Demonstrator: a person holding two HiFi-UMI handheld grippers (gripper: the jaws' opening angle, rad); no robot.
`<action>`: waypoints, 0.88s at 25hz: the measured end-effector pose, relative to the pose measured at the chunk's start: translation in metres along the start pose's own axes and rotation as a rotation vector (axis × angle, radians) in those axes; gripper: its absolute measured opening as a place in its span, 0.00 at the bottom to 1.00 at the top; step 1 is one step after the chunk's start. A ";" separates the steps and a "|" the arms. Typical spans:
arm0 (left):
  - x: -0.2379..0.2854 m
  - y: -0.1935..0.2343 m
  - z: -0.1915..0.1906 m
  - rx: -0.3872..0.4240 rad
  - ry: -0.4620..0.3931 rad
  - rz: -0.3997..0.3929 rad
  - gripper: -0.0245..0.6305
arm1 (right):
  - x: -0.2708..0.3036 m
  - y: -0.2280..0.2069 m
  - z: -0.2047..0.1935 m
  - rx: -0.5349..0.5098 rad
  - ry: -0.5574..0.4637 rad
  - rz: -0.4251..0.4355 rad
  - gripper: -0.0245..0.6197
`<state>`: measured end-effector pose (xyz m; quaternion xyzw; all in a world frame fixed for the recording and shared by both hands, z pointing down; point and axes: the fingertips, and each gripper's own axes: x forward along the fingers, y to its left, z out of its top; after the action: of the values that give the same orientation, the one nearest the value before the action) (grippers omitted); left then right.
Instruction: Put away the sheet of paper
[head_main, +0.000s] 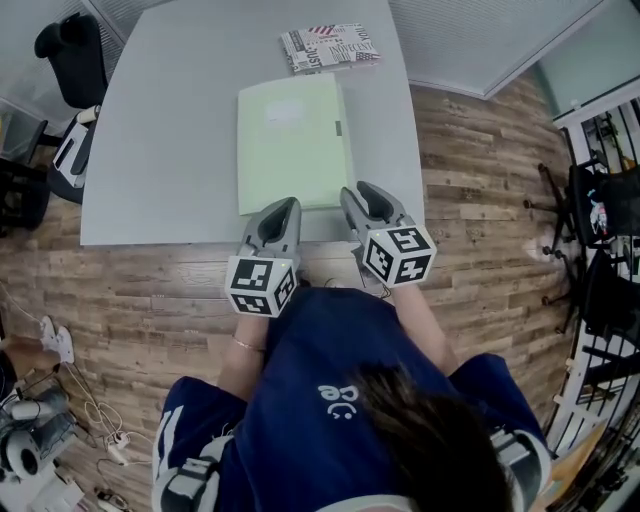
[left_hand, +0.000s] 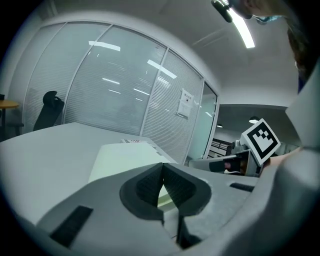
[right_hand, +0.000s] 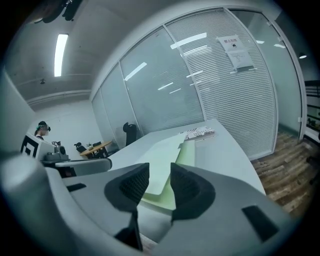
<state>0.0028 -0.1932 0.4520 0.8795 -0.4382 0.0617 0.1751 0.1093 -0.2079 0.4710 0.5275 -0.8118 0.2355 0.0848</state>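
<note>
A pale green folder (head_main: 292, 143) lies flat on the grey table (head_main: 160, 150), near its front edge, with a lighter sheet (right_hand: 161, 159) on top of it. Both grippers hover side by side over the table's front edge, just short of the folder. My left gripper (head_main: 285, 206) is shut, its pads meeting with nothing between them (left_hand: 161, 167). My right gripper (head_main: 361, 190) stands open with a narrow empty gap (right_hand: 159, 172). The folder (left_hand: 125, 157) shows beyond both sets of jaws, untouched.
A printed booklet (head_main: 328, 47) lies at the table's far edge, behind the folder. A black office chair (head_main: 70, 55) stands at the table's left. A rack with dark items (head_main: 605, 210) is at the right over wooden floor. Glass walls with blinds enclose the room.
</note>
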 end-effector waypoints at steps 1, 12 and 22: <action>-0.001 0.002 0.000 0.004 -0.001 0.004 0.04 | 0.001 0.002 -0.002 0.001 0.011 0.005 0.24; -0.007 0.017 0.001 0.028 0.002 0.025 0.04 | 0.005 0.015 0.007 -0.053 -0.027 -0.005 0.05; -0.005 0.029 0.002 0.051 0.014 0.036 0.04 | 0.012 0.020 0.008 -0.124 -0.030 -0.032 0.05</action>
<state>-0.0237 -0.2060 0.4561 0.8752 -0.4511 0.0821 0.1544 0.0865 -0.2149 0.4628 0.5376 -0.8175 0.1756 0.1089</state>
